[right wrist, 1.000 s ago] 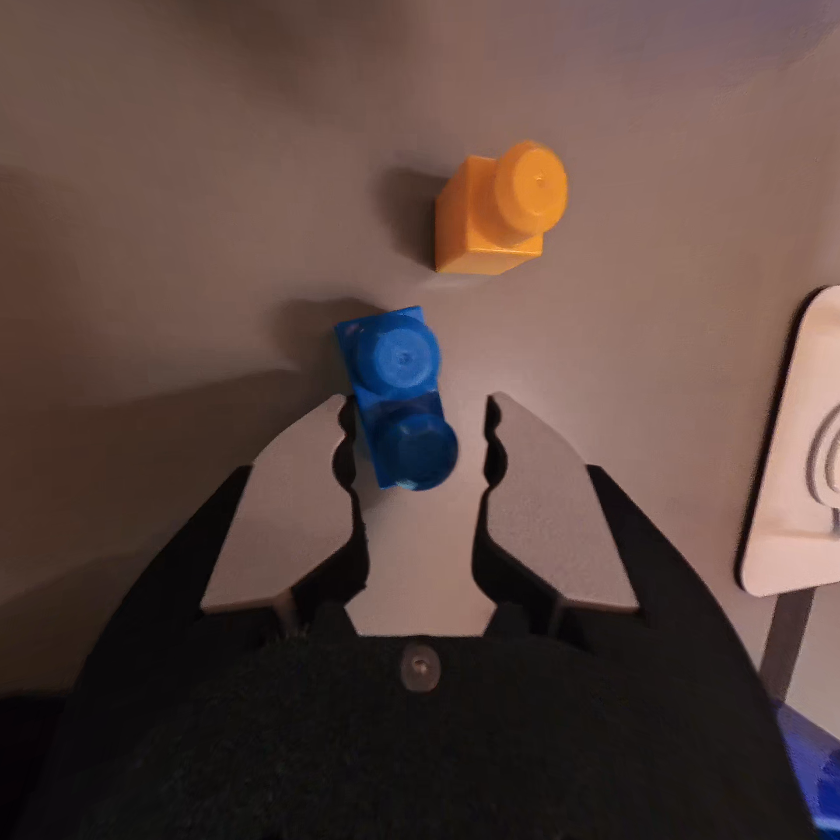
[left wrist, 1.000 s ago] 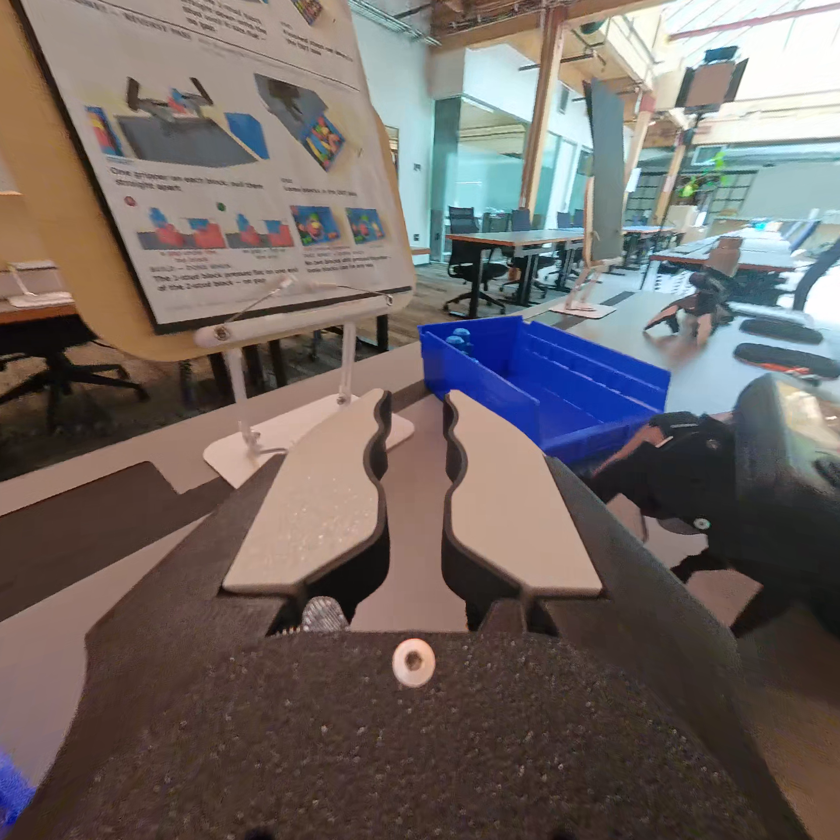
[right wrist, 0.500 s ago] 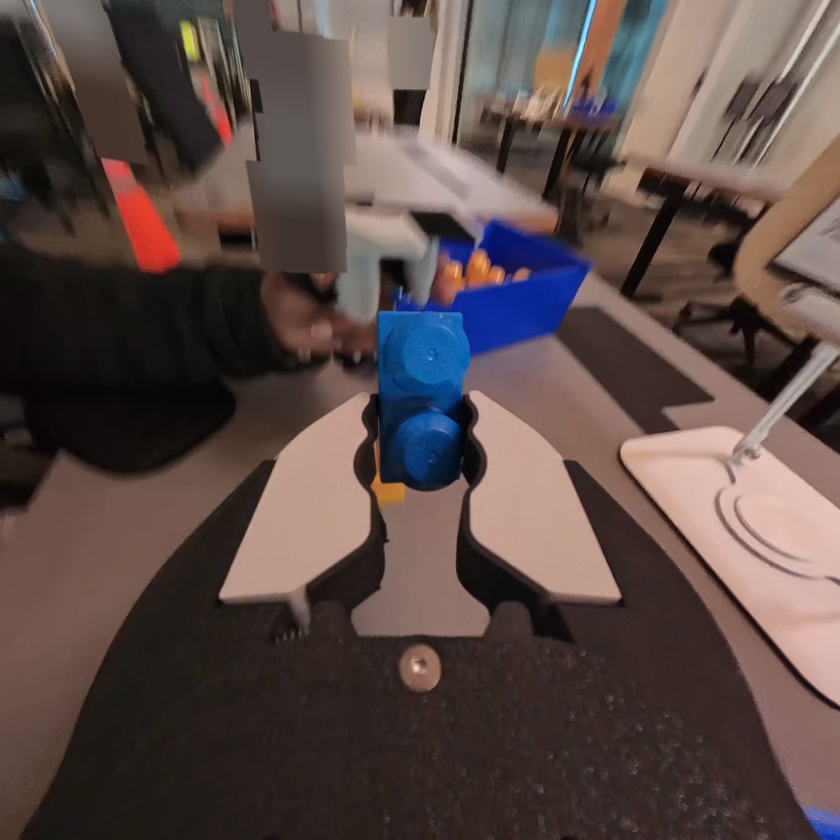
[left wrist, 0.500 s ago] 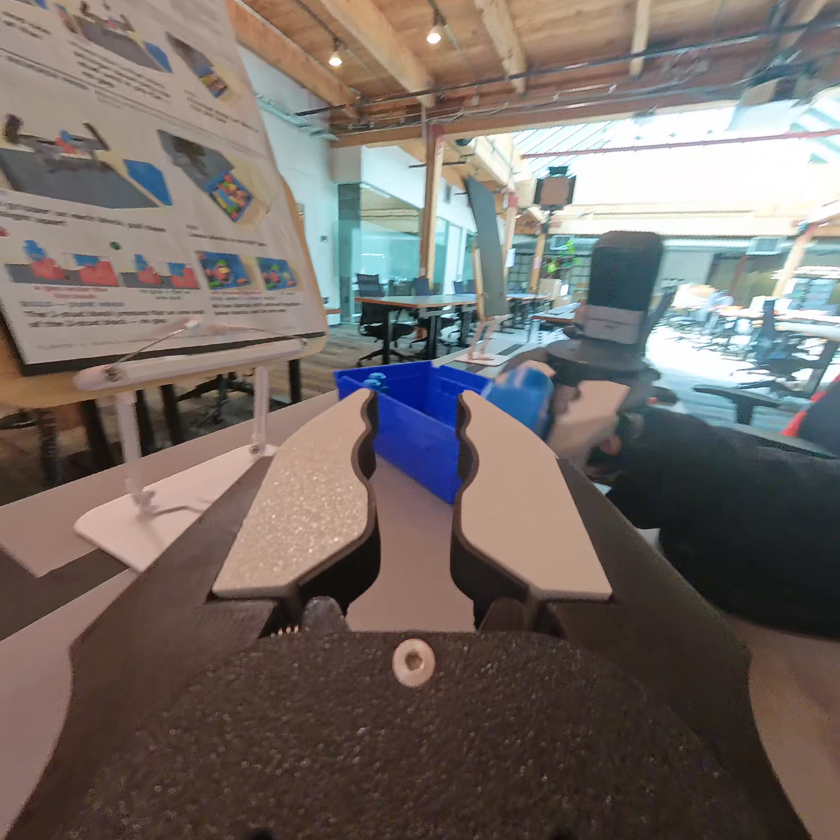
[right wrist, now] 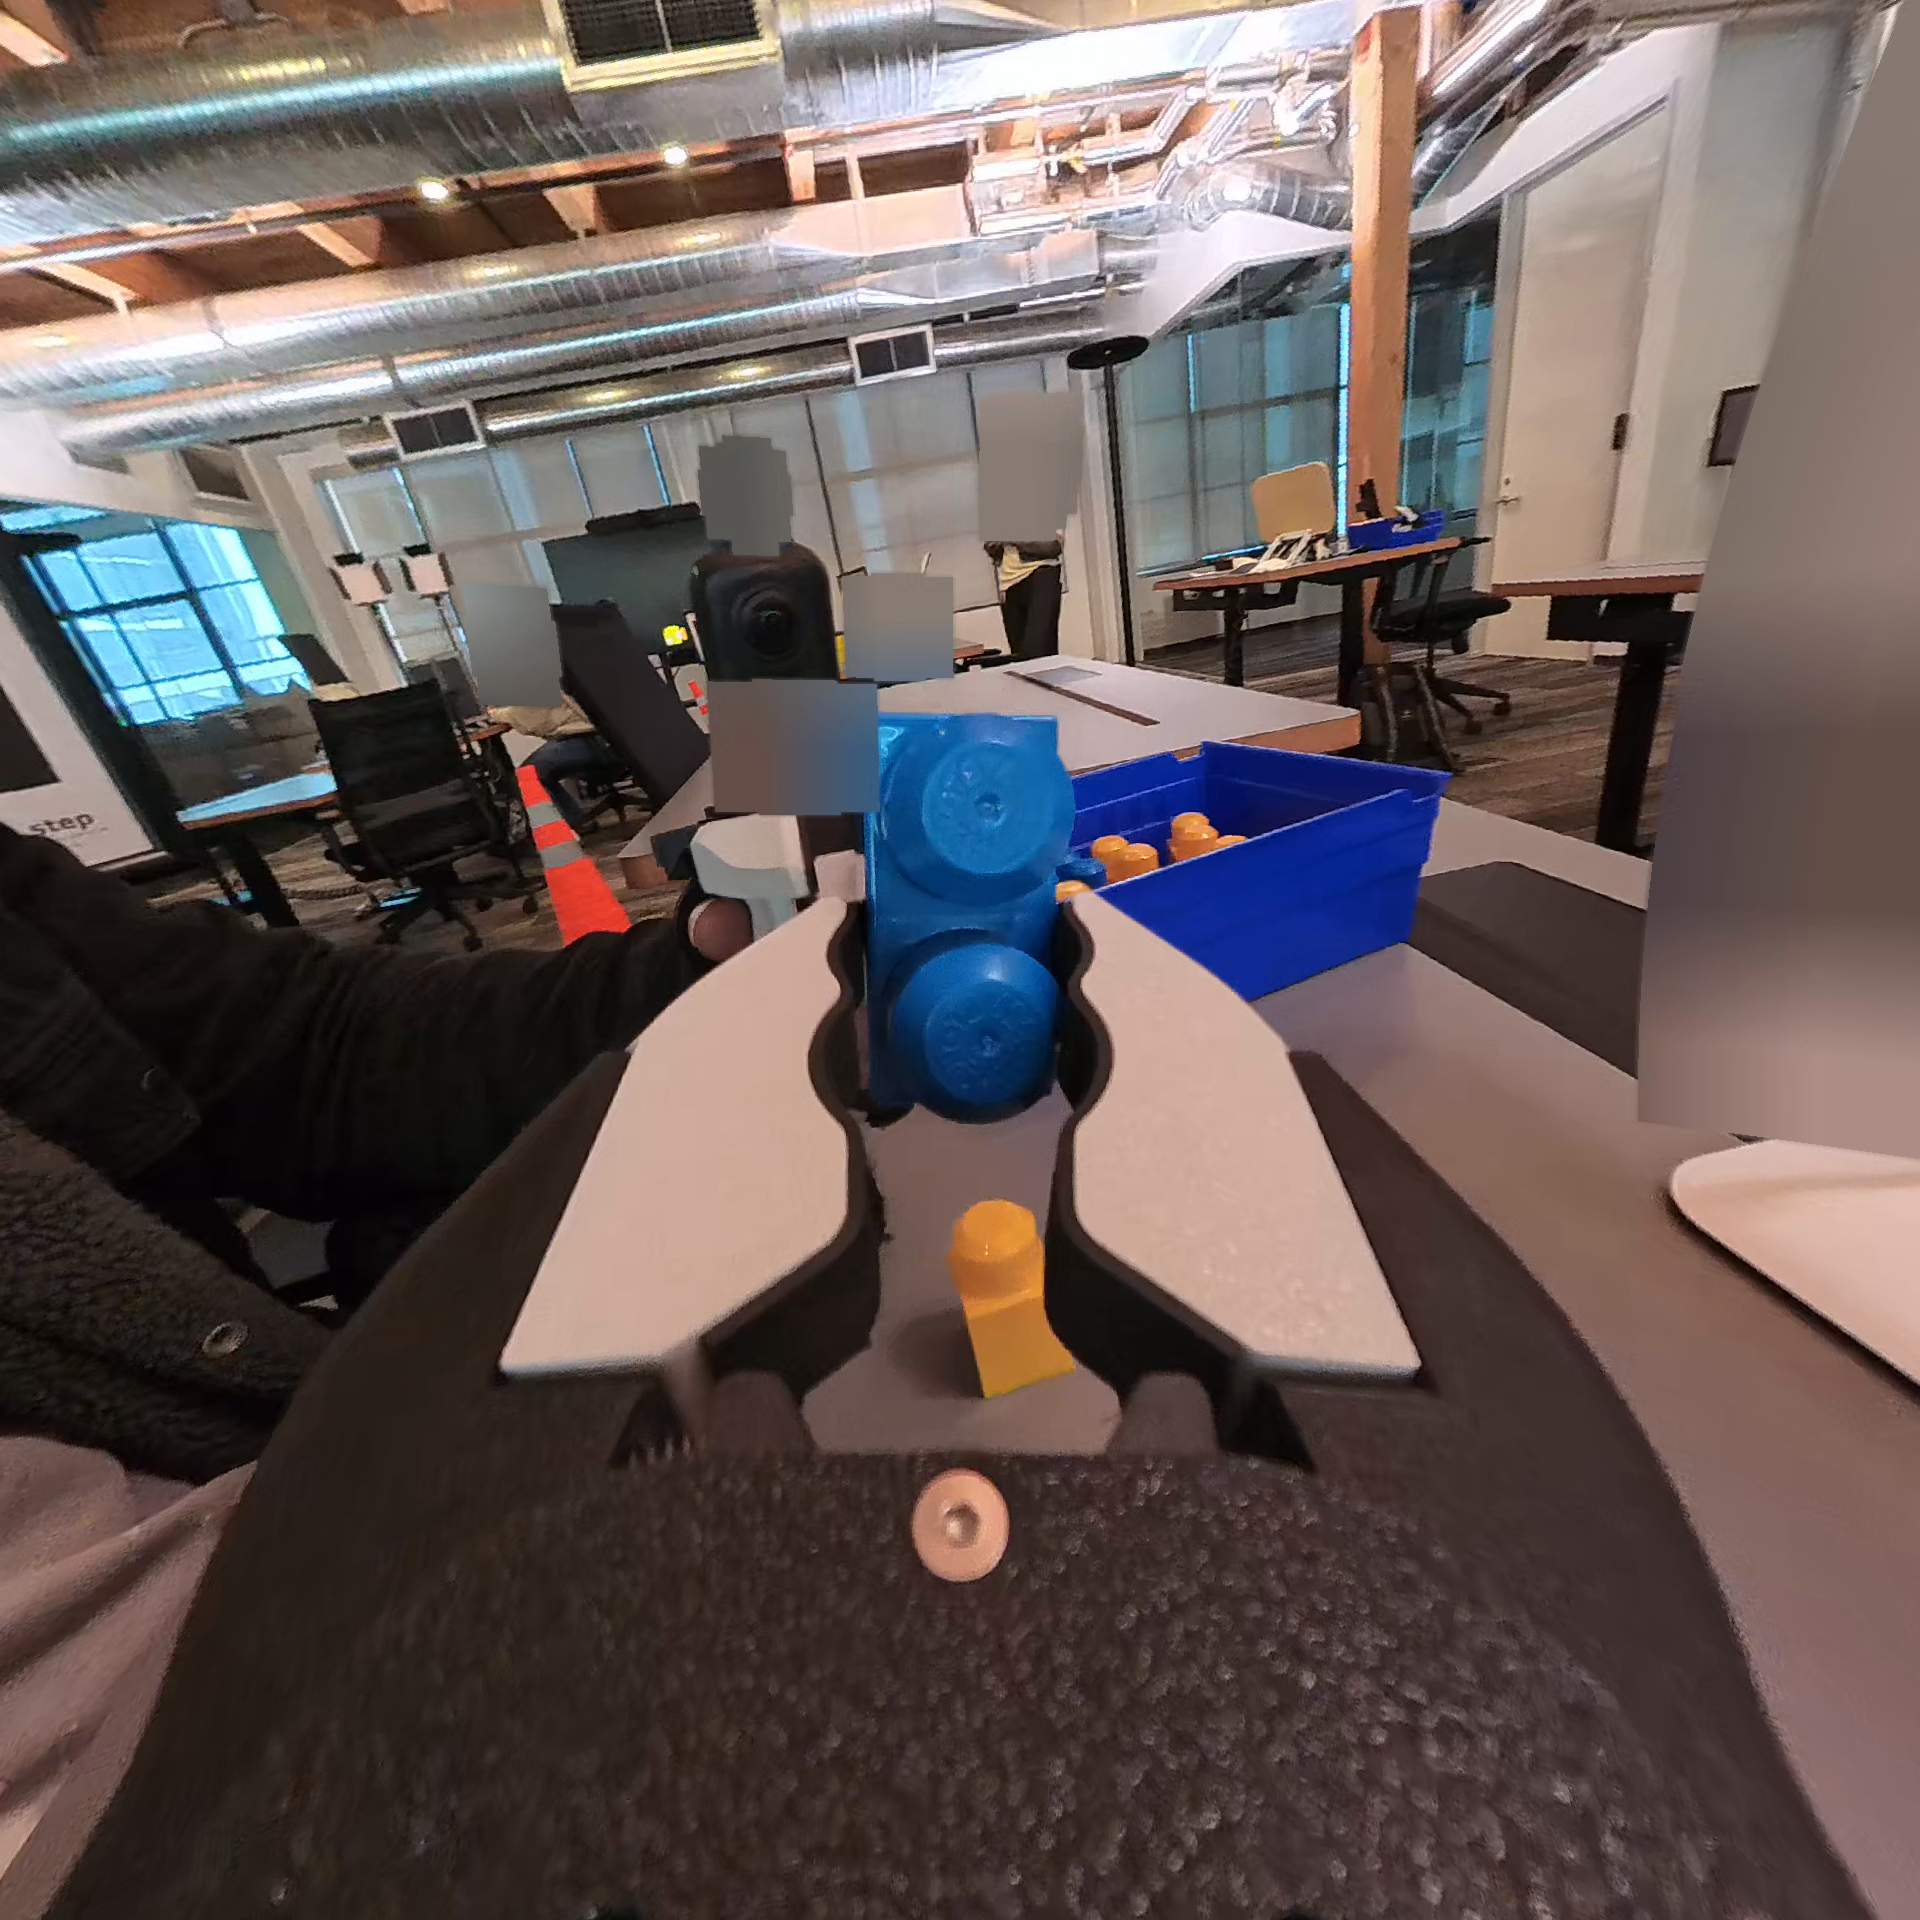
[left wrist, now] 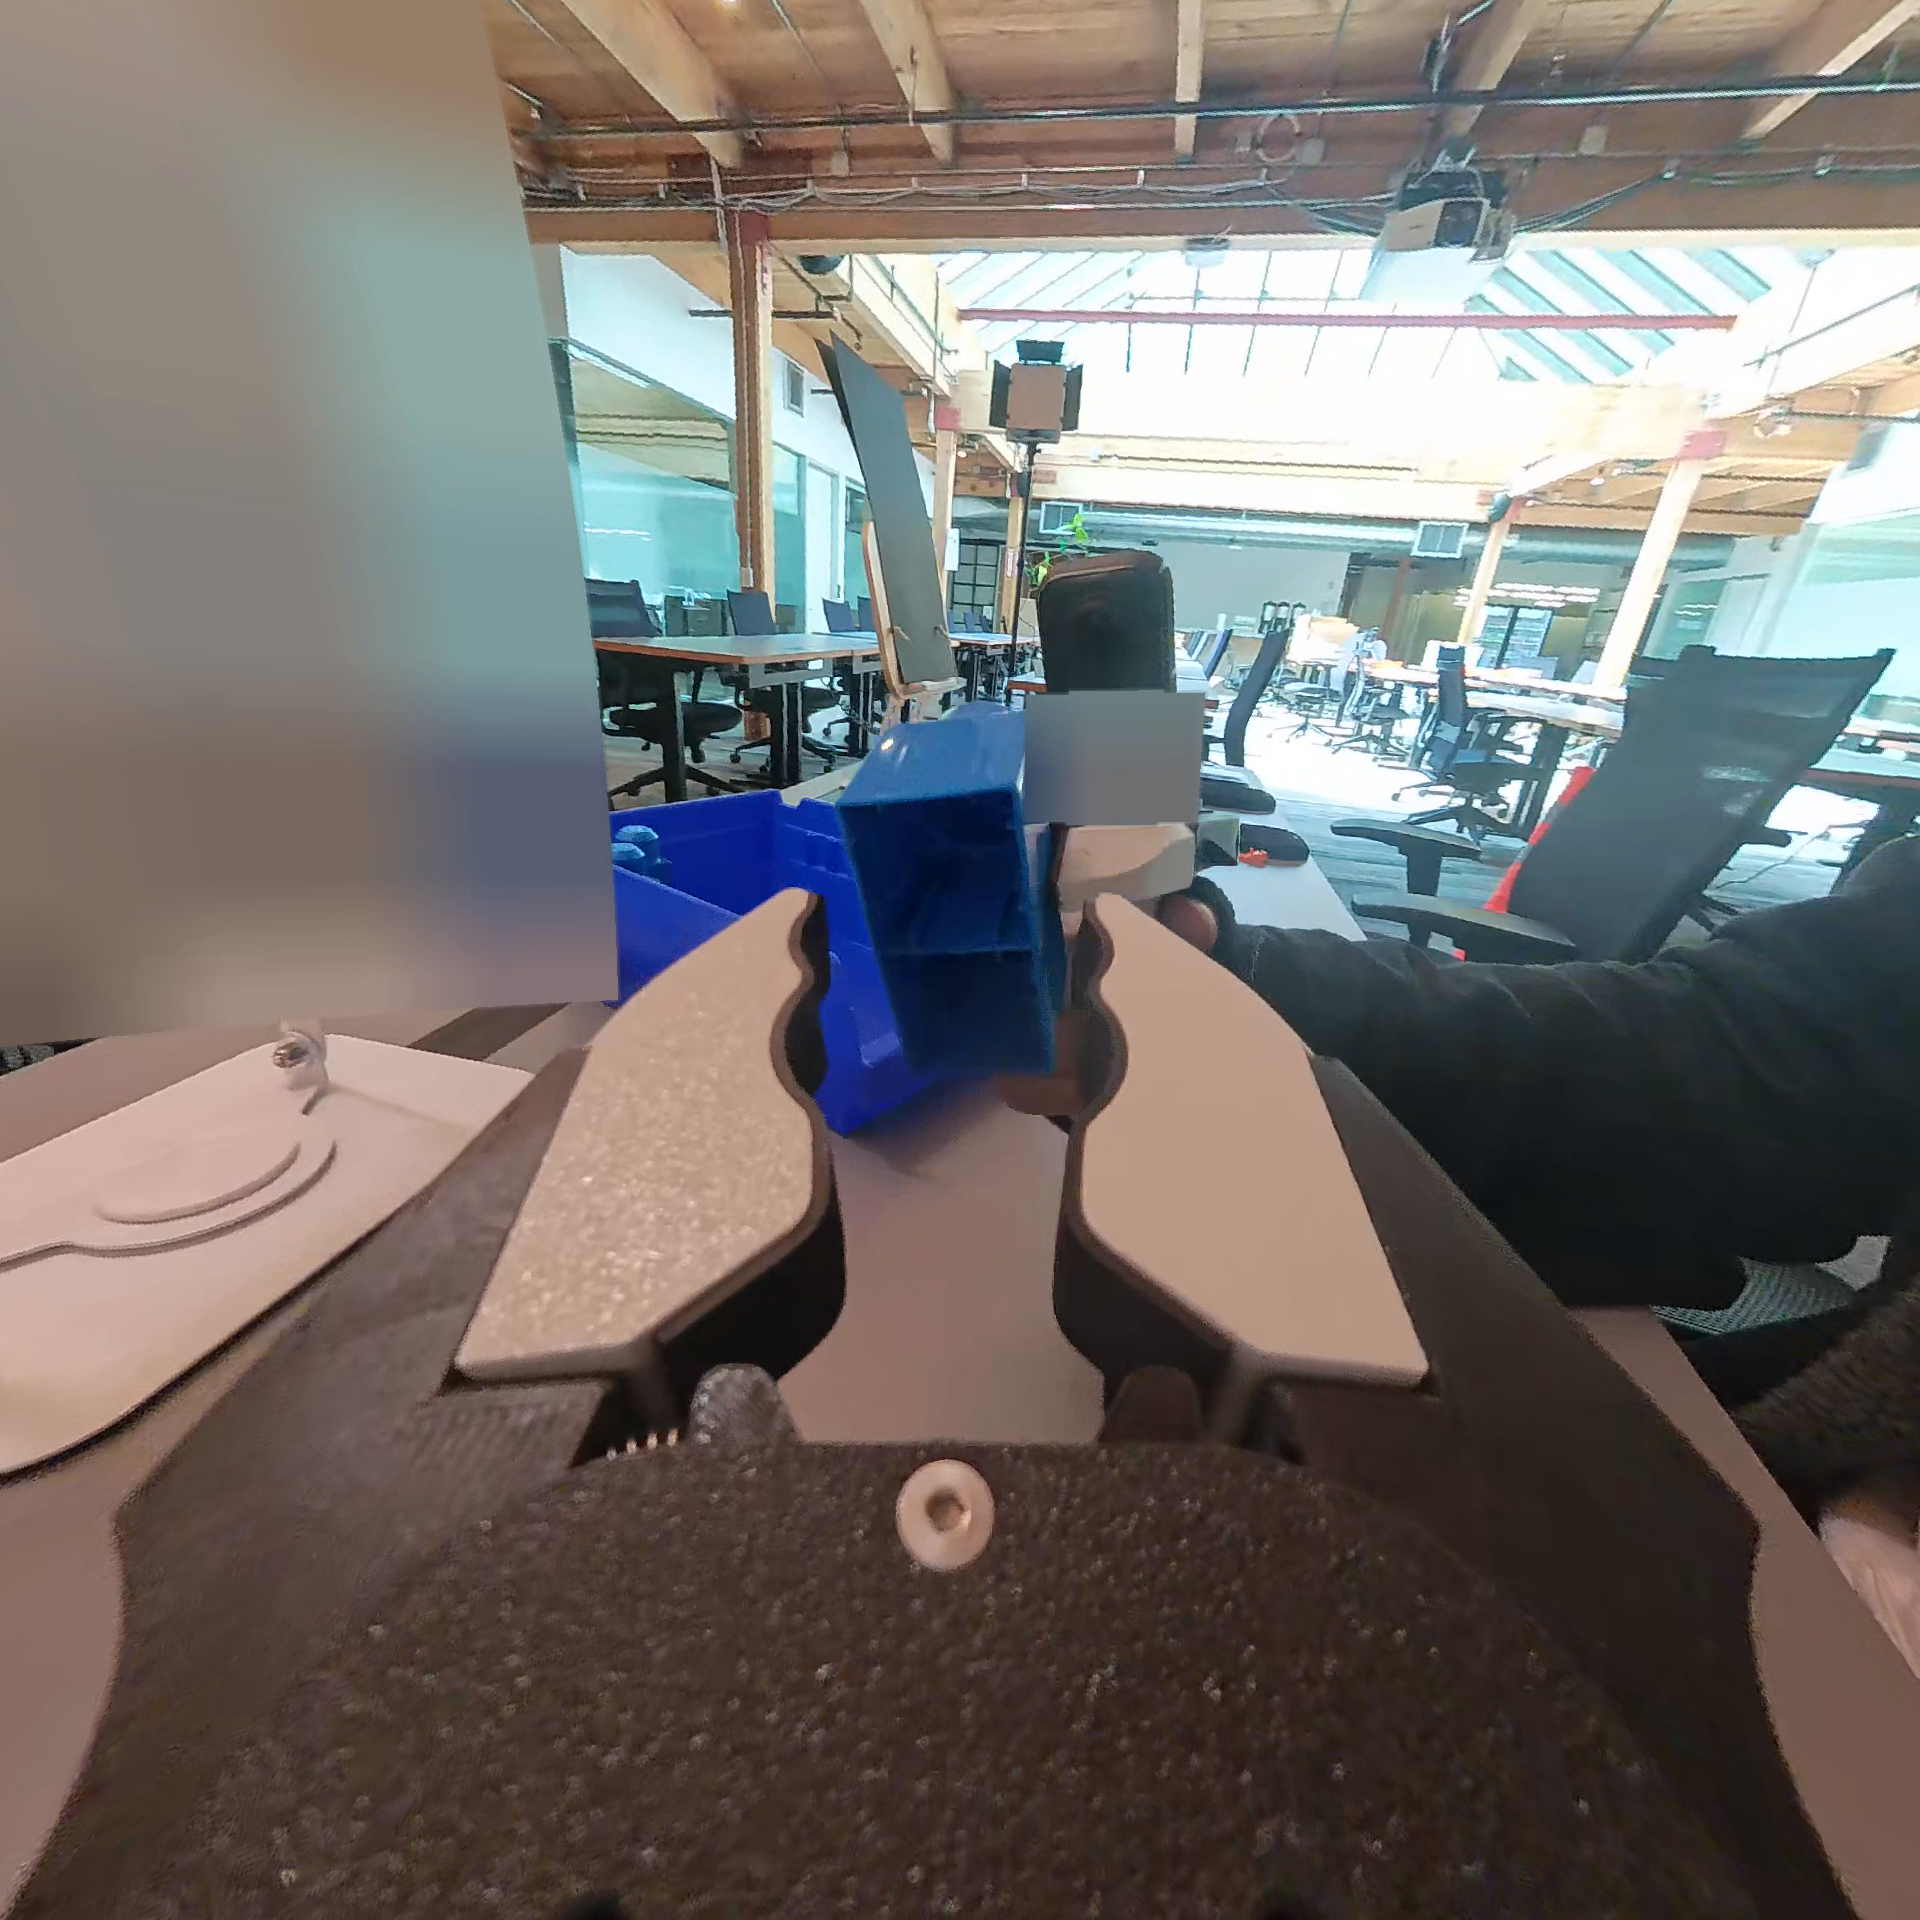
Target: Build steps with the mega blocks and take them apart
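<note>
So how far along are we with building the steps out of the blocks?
Early. Nothing is stacked yet. In hand: the right gripper is shut on a blue two-stud block, held up facing the open left gripper. An orange one-stud block stands alone on the table. Left: joining blocks into steps, then pulling them apart; more blocks wait in the blue bin.

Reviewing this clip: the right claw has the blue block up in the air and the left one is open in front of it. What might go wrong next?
1. The right claw pinches only the lower stud end of the blue block; a push could pivot it loose.
2. The left claw faces the block's hollow underside, tilted, so closing may catch it crooked.
3. A dropped block could knock the orange block on the table below.
</note>
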Available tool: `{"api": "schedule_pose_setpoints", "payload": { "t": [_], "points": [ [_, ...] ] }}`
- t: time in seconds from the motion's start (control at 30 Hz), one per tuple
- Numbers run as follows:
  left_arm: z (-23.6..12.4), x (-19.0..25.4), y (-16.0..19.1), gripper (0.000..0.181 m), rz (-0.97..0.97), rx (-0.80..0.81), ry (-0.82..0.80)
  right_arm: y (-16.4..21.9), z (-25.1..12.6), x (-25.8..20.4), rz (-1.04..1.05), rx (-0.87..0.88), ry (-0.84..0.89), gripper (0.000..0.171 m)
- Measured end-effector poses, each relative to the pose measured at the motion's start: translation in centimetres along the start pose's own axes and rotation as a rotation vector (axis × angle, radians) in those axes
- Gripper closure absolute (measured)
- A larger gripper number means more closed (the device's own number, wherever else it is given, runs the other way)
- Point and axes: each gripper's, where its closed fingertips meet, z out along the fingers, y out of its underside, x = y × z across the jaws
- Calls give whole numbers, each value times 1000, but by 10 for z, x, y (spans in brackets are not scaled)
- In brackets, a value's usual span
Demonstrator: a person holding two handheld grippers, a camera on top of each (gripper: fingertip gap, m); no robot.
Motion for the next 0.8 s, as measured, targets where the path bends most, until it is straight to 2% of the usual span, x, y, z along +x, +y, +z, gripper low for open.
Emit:
{"api": "schedule_pose_setpoints", "payload": {
  "t": [0.13, 0.2, 0.47, 0.53, 0.63, 0.8],
  "points": [
    [4, 9, 3, 137, -16, -12, 39, 8, 7, -8, -27, -33, -22, 137],
    [4, 10, 4, 145, -13, -12, 36, 9, 9, -12, -39, -41, -32, 137],
    [-1, 8, 3, 145, -20, -36, 58, 11, 11, -11, -43, -79, -13, 137],
    [-6, 3, -3, 145, -8, -22, 40, 10, 7, -8, -38, -99, -9, 132],
    [-18, -14, -19, 145, 16, 28, -40, 22, 3, 0, -107, -236, 39, 127],
    [-47, -51, -39, 145, 39, 100, -210, 84, 11, 5, -295, -709, 66, 124]
  ]
}}
